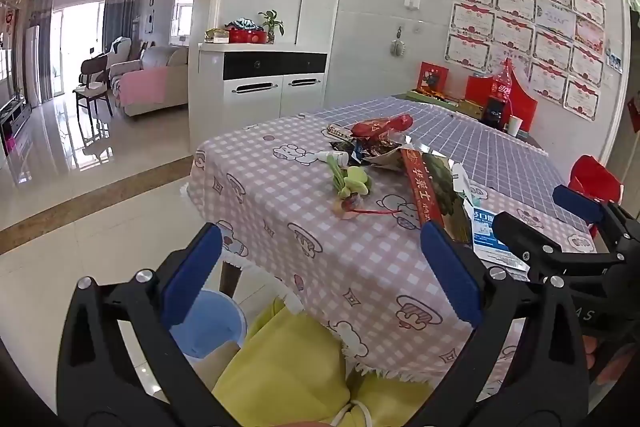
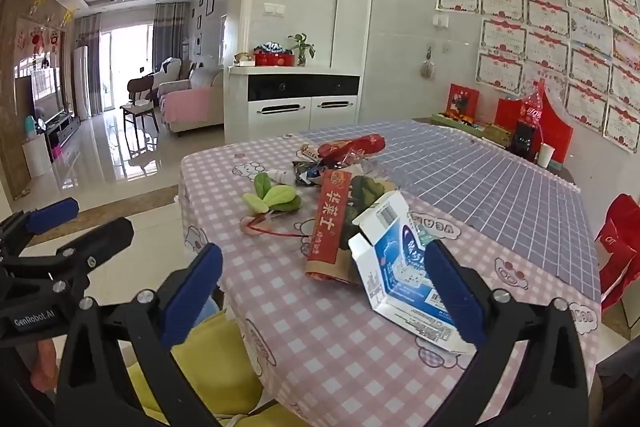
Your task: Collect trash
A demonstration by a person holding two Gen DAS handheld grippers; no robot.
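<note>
Red packet (image 2: pixel 329 223) reads "华莱士"; left claw (image 1: pixel 320 275) and right claw (image 2: pixel 324 291) both spread.

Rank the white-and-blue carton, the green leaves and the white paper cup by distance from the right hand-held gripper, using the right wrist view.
1. White-and-blue carton: beside the right finger.
2. Green leaves: mid-table, left.
3. White paper cup: far right, near the wall.
</note>
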